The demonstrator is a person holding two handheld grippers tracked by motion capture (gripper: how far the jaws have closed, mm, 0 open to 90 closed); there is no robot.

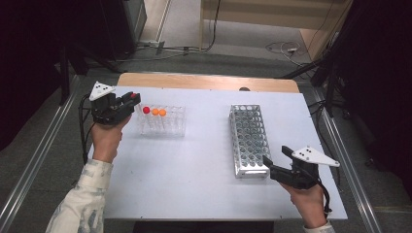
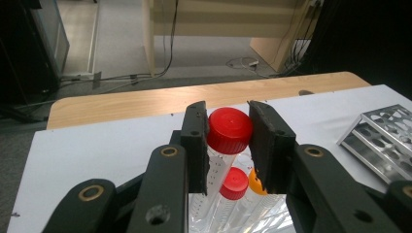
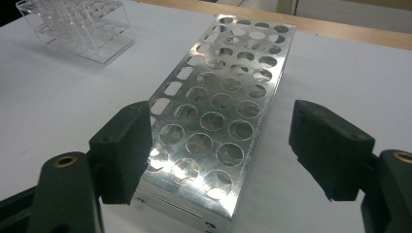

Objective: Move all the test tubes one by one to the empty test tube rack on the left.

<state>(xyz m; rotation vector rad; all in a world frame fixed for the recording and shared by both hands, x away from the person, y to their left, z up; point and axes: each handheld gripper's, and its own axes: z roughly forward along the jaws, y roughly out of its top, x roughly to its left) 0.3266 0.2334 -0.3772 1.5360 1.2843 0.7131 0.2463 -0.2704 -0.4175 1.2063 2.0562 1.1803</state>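
In the left gripper view a clear tube with a red cap (image 2: 230,128) stands upright, and my left gripper (image 2: 228,132) is shut on it just under the cap. It hangs over the clear plastic rack (image 1: 163,124), which holds one red-capped tube (image 1: 146,110) and two orange-capped tubes (image 1: 159,112). In the high view my left gripper (image 1: 132,98) is at the rack's left end. My right gripper (image 1: 276,155) stands open beside the near end of the metal rack (image 1: 249,140). In the right gripper view nothing sits between the jaws of my right gripper (image 3: 221,141), and the holes of the metal rack (image 3: 228,87) that show are empty.
Both racks rest on a white table top (image 1: 194,170) with a wooden strip (image 1: 209,81) along its far edge. Bare white surface lies between the racks and along the near edge. Cables run across the floor beyond the table.
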